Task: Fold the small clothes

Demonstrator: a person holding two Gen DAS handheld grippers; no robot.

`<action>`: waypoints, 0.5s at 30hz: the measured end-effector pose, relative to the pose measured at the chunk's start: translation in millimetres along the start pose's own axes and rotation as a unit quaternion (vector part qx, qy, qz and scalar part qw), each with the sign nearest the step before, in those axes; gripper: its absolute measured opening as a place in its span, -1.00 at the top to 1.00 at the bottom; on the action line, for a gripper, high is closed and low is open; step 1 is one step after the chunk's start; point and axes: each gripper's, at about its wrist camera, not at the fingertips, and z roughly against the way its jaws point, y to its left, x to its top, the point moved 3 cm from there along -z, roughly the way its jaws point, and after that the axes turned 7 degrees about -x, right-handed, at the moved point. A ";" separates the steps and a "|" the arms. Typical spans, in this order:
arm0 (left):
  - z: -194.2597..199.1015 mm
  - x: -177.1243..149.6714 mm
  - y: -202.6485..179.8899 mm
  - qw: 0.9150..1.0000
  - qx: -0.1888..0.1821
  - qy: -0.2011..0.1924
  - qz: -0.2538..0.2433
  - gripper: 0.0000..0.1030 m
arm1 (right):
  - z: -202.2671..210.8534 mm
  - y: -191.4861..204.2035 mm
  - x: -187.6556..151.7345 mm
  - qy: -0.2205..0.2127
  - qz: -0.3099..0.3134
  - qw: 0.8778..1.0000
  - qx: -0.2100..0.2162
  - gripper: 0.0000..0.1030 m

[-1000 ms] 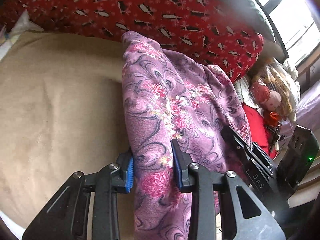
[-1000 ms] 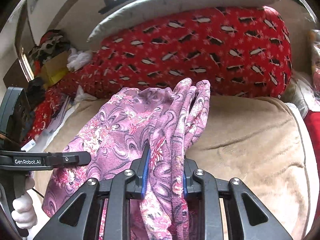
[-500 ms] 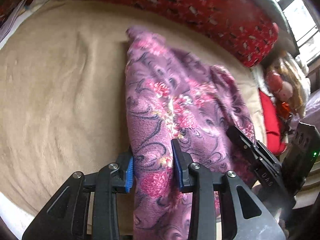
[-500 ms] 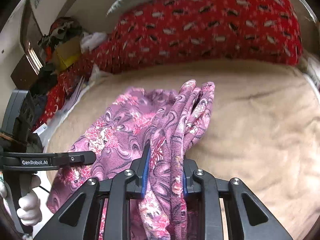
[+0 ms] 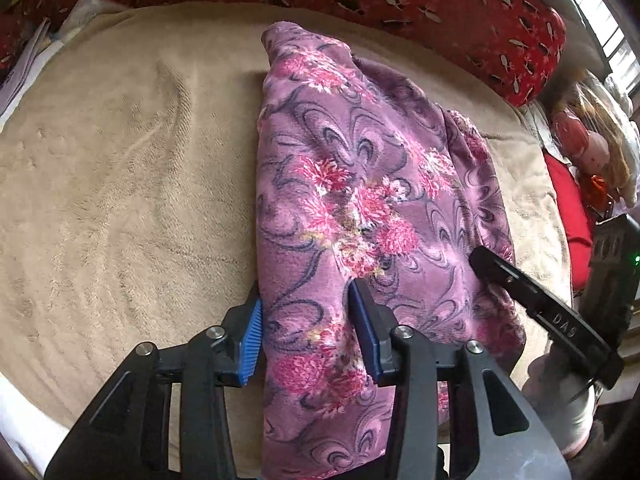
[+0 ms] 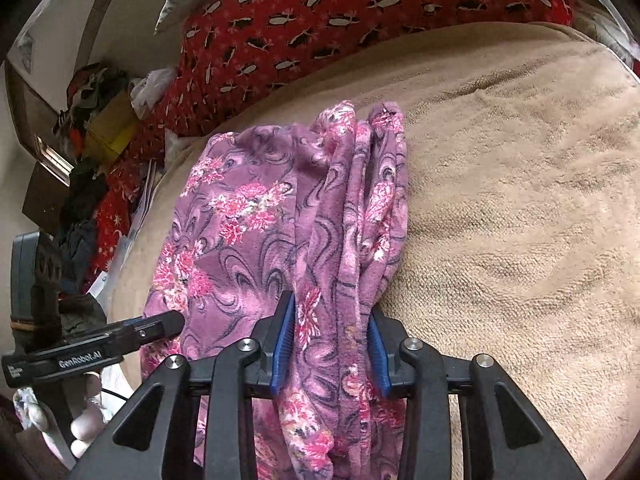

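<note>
A thick beige plush blanket [image 5: 120, 168] carries the purple floral fleece garment [image 5: 360, 184], already doubled lengthwise and laid flat, near edge trailing off; a crosswise fold seems left. A second ago it hung raised against the red patterned bolster [image 6: 360, 12]. Left gripper [image 5: 306, 320] and right gripper [image 6: 330, 340] jaws are opening, cloth between them.
</note>
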 end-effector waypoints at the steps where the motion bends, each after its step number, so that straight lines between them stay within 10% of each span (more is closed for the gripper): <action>1: -0.1 0.5 -0.1 1.000 -0.001 0.001 0.000 0.21 | 1.4 -0.1 1.5 0.000 0.001 1.000 -0.001 0.31; 15: 21.6 52.8 29.6 0.999 -0.025 -0.019 0.028 0.04 | 0.2 -1.8 62.8 -0.058 -0.051 0.997 0.026 0.21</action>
